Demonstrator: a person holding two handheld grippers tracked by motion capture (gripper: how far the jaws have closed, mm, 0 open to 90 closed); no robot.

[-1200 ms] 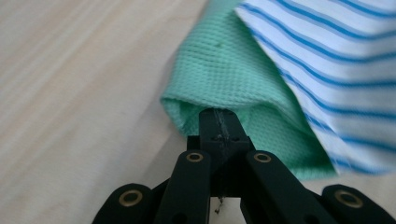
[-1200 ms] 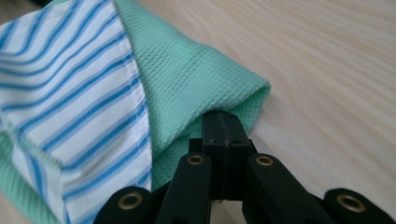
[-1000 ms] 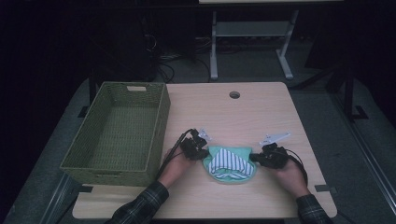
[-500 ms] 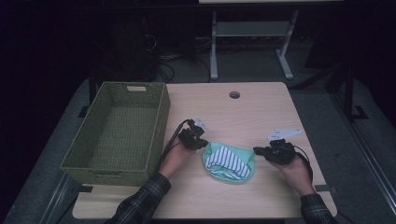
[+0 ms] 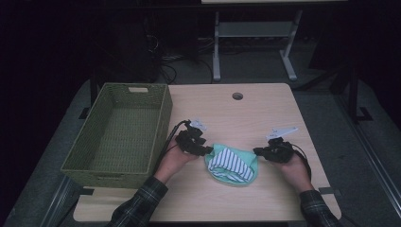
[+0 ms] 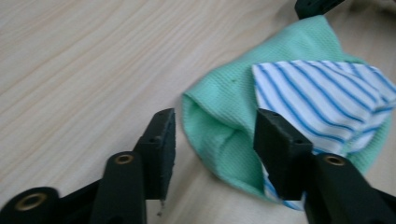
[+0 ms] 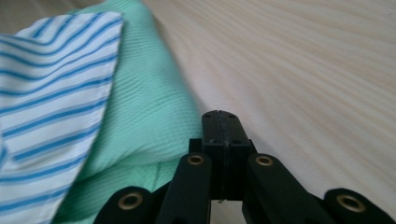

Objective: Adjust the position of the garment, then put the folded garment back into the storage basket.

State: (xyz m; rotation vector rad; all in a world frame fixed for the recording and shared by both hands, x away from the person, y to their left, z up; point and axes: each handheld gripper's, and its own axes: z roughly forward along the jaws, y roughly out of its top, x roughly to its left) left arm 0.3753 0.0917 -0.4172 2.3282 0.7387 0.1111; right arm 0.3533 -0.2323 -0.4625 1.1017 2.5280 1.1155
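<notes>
Sleeves: you wear dark plaid.
Left gripper (image 6: 212, 140): black jaws, brass-ringed screw holes.
Right gripper (image 7: 225, 125): black, same brass rings, trailing cable.

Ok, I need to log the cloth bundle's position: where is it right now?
In the high view the green and striped cloth bundle lies on the table's near edge, between both grippers, right of the wicker basket.
</notes>
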